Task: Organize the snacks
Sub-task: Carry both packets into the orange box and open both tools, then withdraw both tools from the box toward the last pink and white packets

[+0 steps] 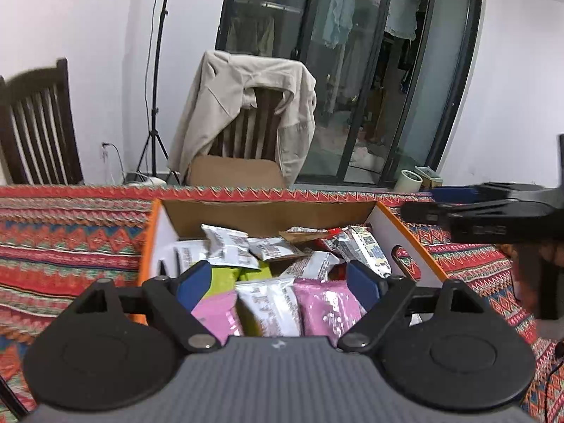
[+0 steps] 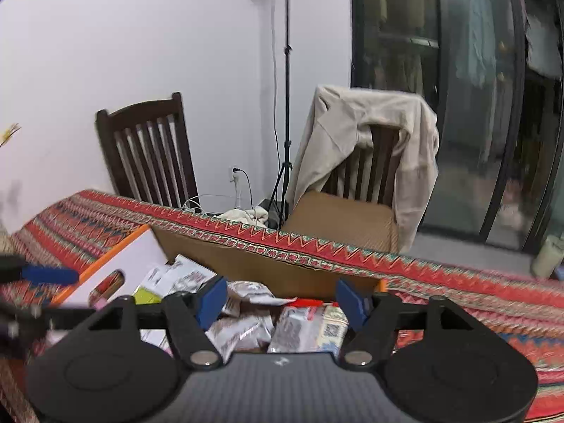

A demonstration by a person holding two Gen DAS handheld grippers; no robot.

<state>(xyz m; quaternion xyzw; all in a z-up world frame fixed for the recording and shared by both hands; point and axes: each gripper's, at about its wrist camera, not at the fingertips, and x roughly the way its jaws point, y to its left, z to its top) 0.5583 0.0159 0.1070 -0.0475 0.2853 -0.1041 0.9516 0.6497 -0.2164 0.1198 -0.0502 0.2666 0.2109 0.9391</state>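
Left tool: your left tool (image 1: 278, 282) hung over the near end of the box with its blue pads (image 1: 193, 283) spread wide and nothing between them; pink, white and green packets lay below the gap.
Right tool: your right tool (image 2: 280, 299) stood over the same box, its jaws parted to a middling width and gripping nothing; from the left wrist view it showed as a dark blurred shape at the right edge.
Snacks: the snack packets (image 1: 268, 264) lay heaped loose inside the box, two pink wrappers (image 1: 326, 305) nearest you, a white packet (image 1: 271, 305) between them, silver and white ones behind.
Box: the cardboard box (image 1: 391, 225), white-sided with orange edges and an oval hand slot, sat open on the surface near its far edge.
Writing: dark print ran along the white packets and a square code showed on one pale wrapper (image 2: 333, 328), but blur left none of it readable, and no brand could be made out.
Surface: the surface (image 1: 70, 243) wore a red cloth woven in zigzag bands.
Background: a beige jacket (image 1: 243, 105) draped one dark wooden chair (image 1: 35, 127)'s neighbour, a light stand (image 2: 286, 105) rose by the white wall, and clothes hung behind glass doors (image 1: 352, 70).
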